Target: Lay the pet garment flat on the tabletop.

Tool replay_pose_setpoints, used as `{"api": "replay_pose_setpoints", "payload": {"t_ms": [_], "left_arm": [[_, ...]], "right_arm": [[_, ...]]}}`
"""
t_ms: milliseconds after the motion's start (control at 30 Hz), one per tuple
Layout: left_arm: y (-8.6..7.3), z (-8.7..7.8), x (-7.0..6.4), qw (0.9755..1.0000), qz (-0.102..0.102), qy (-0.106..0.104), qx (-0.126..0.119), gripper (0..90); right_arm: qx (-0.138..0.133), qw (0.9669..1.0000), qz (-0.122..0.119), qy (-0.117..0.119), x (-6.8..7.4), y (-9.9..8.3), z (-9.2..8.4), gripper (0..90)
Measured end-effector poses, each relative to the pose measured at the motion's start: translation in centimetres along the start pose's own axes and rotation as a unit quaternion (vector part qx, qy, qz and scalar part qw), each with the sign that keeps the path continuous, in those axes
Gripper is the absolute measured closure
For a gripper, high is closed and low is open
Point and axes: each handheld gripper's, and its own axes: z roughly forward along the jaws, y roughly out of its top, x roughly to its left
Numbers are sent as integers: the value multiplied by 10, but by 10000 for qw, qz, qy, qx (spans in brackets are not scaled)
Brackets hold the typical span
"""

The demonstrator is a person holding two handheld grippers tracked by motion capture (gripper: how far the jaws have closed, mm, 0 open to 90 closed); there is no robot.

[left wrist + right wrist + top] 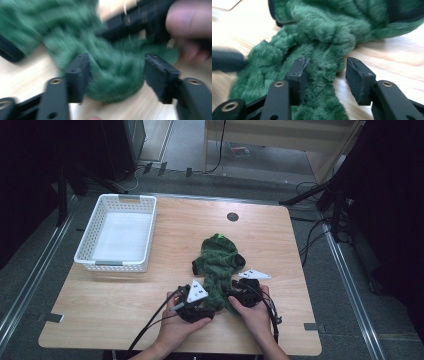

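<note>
Where the green fleece garment point(218, 262) lies, just right of centre in the high view, both grippers sit at its lower end near the bottom edge of the wooden table point(125, 310). Its deep plush pile looks soft, light and limp, so I judge it will sag and bunch rather than hold shape; the dark ribbed cuff point(241, 261) or a gathered fold offers the firmest hold. Jaws of the left gripper point(116, 75) stand spread around a bulge of fleece, not pressing it. Those of the right gripper point(325, 75) are likewise parted, with fleece between them. A white slatted basket point(120, 265) stands at upper left. No readable writing shows.
</note>
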Motion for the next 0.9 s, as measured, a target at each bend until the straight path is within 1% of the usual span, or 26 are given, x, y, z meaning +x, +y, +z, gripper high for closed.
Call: {"api": "replay_pose_setpoints", "payload": {"t_ms": [33, 67, 100, 133, 167, 233, 267, 300, 333, 367, 400, 433, 467, 500, 533, 567, 600, 633, 667, 700, 733, 767, 800, 833, 867, 900], "left_arm": [[-2, 3, -1, 9999, 32, 144, 30, 315], [-1, 2, 0, 9997, 74, 232, -37, 348], [0, 1, 1, 9995, 89, 294, -86, 428], [1, 1, 3, 9994, 57, 330, -65, 520], [1, 1, 8, 9996, -26, 275, -76, 612], [1, -4, 20, 9995, -253, -60, -161, 777], [0, -8, 27, 9989, -355, -217, -213, 854], [0, -8, 27, 9989, -355, -217, -213, 870], [1, -13, 33, 9977, -452, -401, -310, 876], [0, -28, 48, 9932, -670, -769, -559, 878], [1, -36, 56, 9919, -749, -807, -640, 880], [0, -45, 64, 9897, -867, -888, -711, 881], [-1, -54, 74, 9873, -1035, -947, -740, 882], [-3, -60, 82, 9861, -1155, -939, -734, 884], [-7, -65, 87, 9874, -1148, -866, -666, 885], [-11, -66, 90, 9885, -1160, -828, -498, 884], [-16, -63, 92, 9887, -1184, -885, -226, 877], [-21, -59, 93, 9883, -1195, -949, 28, 865], [-27, -55, 92, 9884, -1198, -904, 224, 835], [-29, -54, 91, 9889, -1183, -861, 269, 751], [-30, -54, 90, 9888, -1216, -837, 223, 659], [-29, -57, 91, 9883, -1273, -831, 111, 557], [-29, -57, 91, 9883, -1273, -831, 111, 491], [-26, -61, 94, 9869, -1345, -882, -100, 491], [-19, -69, 98, 9859, -1422, -804, -375, 459], [-15, -73, 101, 9846, -1474, -777, -530, 459]], "right_arm": [[1, 10000, -32, -25, 1, -1, 1, 551], [-9, 10000, -51, -46, 2, -2, 2, 562], [-16, 10000, -69, -70, 3, -2, 2, 595], [-34, 9999, -113, -106, 4, -2, 2, 626], [-49, 9997, -179, -159, 4, -3, 2, 660], [-76, 9994, -277, -206, 3, -5, 2, 763], [-101, 9991, -334, -258, 3, -6, 3, 786], [-105, 9989, -367, -286, 2, -6, 3, 804], [-105, 9985, -408, -336, 1, -6, 3, 822], [-129, 9979, -445, -448, 0, -6, 2, 832], [-147, 9973, -485, -523, 0, -5, 2, 838], [-172, 9968, -516, -586, -2, -4, 1, 842], [-205, 9967, -487, -621, -4, -2, -2, 845], [-247, 9967, -430, -640, -7, -1, -4, 846], [-278, 9968, -392, -634, -9, 0, -7, 847], [-307, 9967, -386, -642, -12, 1, -9, 847], [-298, 9965, -408, -665, -13, 1, -10, 846], [-263, 9963, -457, -671, -13, 1, -11, 845], [-196, 9965, -466, -658, -13, 0, -10, 832], [-86, 9971, -487, -586, -13, 0, -10, 791], [-78, 9975, -481, -504, -12, 1, -11, 725], [-121, 9979, -531, -351, -11, 1, -14, 634], [-194, 9979, -546, -296, -9, 1, -19, 560], [-194, 9979, -546, -296, -9, 1, -19, 560], [-457, 9972, -487, -322, -5, 1, -36, 506], [-553, 9967, -465, -382, -3, 1, -42, 517]]}}
